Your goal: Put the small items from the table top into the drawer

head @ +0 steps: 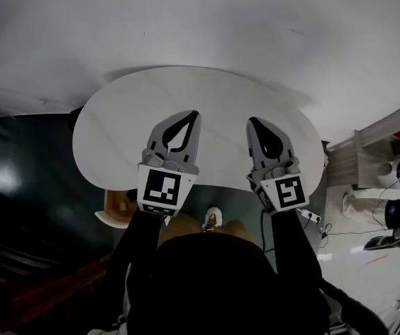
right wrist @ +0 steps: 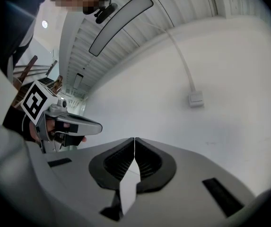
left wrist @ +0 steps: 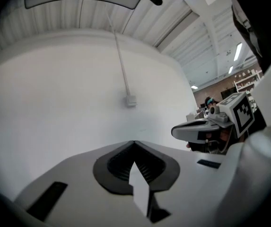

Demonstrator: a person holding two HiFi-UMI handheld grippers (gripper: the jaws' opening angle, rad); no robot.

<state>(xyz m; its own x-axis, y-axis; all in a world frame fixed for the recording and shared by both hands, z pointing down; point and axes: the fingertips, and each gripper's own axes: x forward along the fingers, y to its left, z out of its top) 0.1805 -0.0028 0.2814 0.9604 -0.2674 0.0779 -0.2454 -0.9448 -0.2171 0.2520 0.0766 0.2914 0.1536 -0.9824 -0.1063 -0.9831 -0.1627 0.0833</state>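
The white oval table (head: 151, 96) lies below me, and I see no small items on its bare top. My left gripper (head: 194, 115) hangs over the table's near edge with its jaws together and nothing between them; in the left gripper view (left wrist: 134, 143) the dark pads meet at a point. My right gripper (head: 253, 121) is beside it on the right, also shut and empty, as the right gripper view (right wrist: 134, 139) shows. Under the table's near left edge a wooden box with a white front (head: 116, 211) sticks out; it may be the drawer.
Both gripper views face a plain pale wall with a cable running down to a small switch box (left wrist: 131, 100). A wooden shelf unit (head: 384, 142) stands at the right. A power strip (head: 310, 216) lies on the floor, and my shoe (head: 213, 219) shows below the table edge.
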